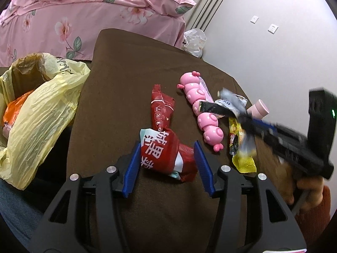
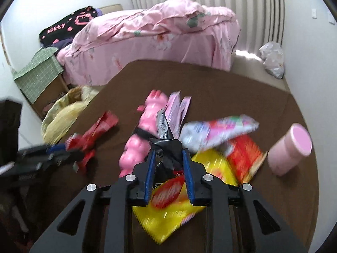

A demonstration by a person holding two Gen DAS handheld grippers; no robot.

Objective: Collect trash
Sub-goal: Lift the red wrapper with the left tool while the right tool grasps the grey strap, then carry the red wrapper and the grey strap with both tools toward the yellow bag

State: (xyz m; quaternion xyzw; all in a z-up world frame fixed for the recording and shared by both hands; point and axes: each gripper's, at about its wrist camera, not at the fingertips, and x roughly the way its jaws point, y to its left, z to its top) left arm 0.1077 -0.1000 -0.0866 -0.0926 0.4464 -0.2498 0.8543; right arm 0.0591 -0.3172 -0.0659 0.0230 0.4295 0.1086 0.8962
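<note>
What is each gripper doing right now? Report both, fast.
Left gripper: open, fingers either side of the red snack wrapper, not clamped.
Right gripper: shut on the black wrapper.

Even indoor light, fisheye bending at edges, motion blur smearing the right view.

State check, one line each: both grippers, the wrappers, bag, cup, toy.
Left gripper: open, straddling the red snack wrapper lying on the brown table.
Right gripper: shut on black-and-silver wrapper.
Yellow plastic bag: mouth open, trash inside.
Pink cup: tipped on its side.
Pink caterpillar toy: lying flat.
</note>
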